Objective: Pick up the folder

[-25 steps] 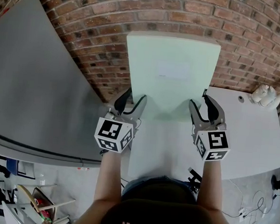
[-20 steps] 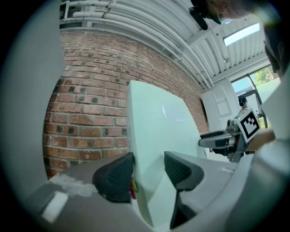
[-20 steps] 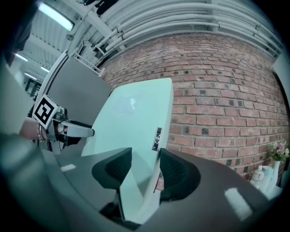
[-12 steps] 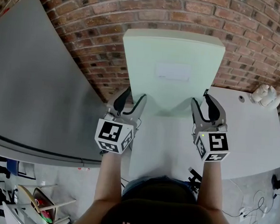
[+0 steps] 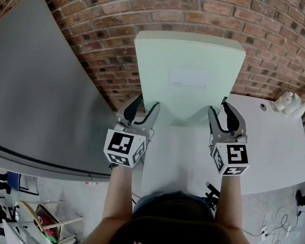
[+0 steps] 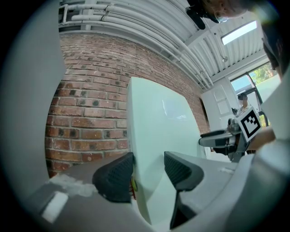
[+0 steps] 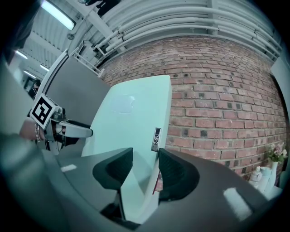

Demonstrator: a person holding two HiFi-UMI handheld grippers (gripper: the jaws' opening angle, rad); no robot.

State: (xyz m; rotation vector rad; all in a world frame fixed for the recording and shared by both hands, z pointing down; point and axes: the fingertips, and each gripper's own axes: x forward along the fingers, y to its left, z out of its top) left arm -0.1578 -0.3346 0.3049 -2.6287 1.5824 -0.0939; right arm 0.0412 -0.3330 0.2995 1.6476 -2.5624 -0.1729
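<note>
Head view steeply down; gripper views close, level, facing brick wall [image 5: 203, 12]; all share folder [image 5: 188, 74].

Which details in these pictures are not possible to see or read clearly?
- Label on the folder: any print is too faint, head view.
- Small tag on the folder's edge: marks too small, right gripper view.
- White objects on the table: too small, head view.
- Folder's contents: hidden by its cover.

"BROOKLYN" on the person's shirt [image 5: 175, 239]
</note>
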